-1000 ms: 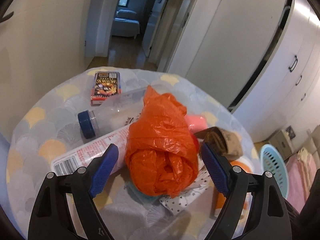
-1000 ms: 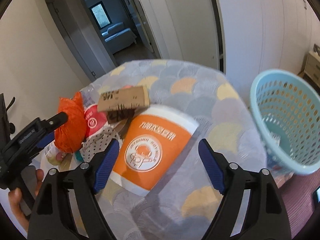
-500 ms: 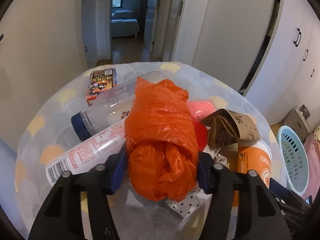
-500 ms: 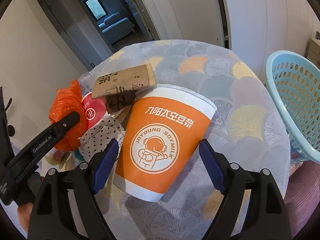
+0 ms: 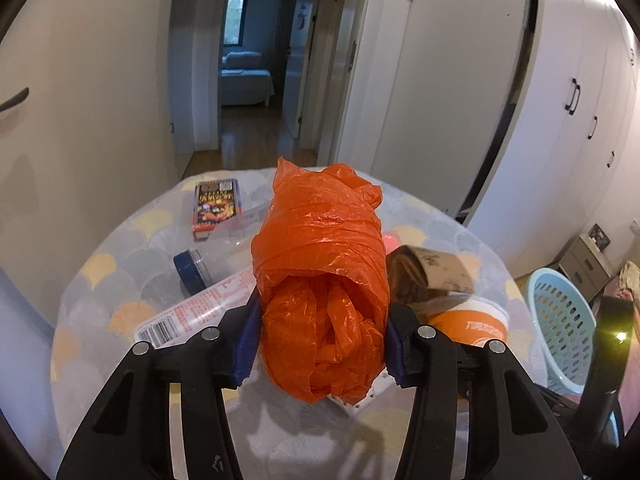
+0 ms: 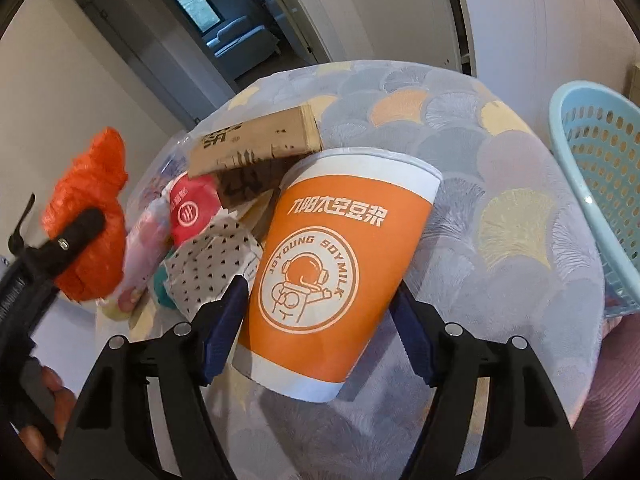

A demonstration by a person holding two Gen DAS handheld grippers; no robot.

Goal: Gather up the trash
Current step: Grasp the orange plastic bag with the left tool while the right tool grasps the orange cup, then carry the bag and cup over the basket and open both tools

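Orange crumpled plastic bag (image 5: 320, 300) sat clamped between the left gripper (image 5: 320, 340) fingers, lifted off the surface (image 5: 100, 320). Only the right view showed the right gripper (image 6: 320, 332) fingers, just closing, flanking the orange cup (image 6: 328, 272).

Your left gripper (image 5: 320, 344) is pinched onto the orange bag (image 5: 320, 280), which fills the gap and blocks straight ahead. Just left of it lie a labelled tube (image 5: 192, 312) and a blue-capped bottle (image 5: 192, 272); beyond them sits a small box (image 5: 216, 208). To its right the brown paper (image 5: 428, 272) crowds in. Your right gripper (image 6: 320, 316) has the orange cup (image 6: 332, 264) between its jaws, which have just been closing. Wrappers pile up left of it. To its right, bare tablecloth (image 6: 500, 208) runs clear to the blue basket (image 6: 600, 184).
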